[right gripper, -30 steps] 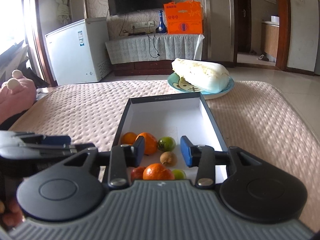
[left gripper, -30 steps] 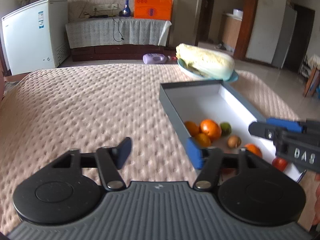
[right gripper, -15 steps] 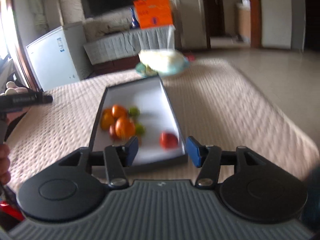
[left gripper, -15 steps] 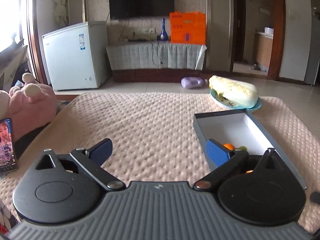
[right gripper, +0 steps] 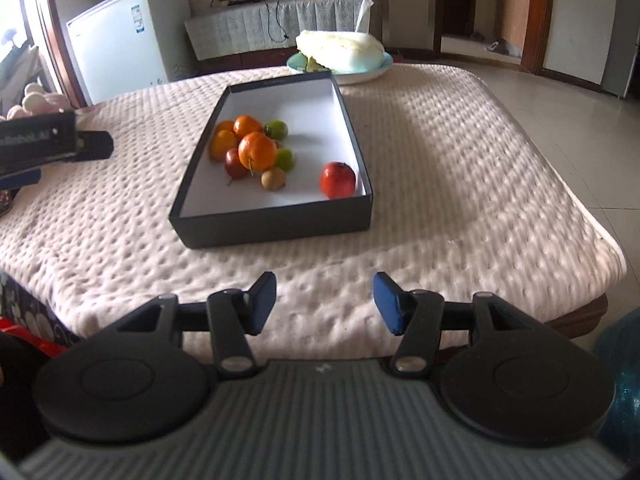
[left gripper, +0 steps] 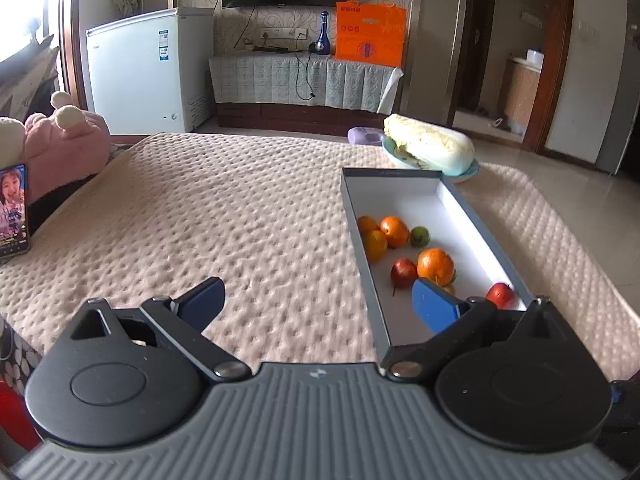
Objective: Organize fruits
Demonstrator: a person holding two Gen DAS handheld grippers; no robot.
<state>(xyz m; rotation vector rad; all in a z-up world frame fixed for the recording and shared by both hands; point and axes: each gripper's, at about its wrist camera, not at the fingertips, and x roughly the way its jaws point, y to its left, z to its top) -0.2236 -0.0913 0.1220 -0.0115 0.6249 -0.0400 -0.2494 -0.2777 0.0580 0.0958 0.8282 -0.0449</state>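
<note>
Your left gripper (left gripper: 316, 300) is wide and empty. Your right gripper (right gripper: 324, 302) has just opened partway, empty. The fruits (right gripper: 256, 152) sit in the box (right gripper: 272, 222).

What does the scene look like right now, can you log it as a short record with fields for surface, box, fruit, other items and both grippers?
surface: pink quilted cover
box: dark, open, white inside
fruit: all inside the box; oranges, green ones, red apple apart near one corner
other items: cabbage on blue plate beyond the box
left gripper: open, empty
right gripper: open, empty, short of the box
</note>
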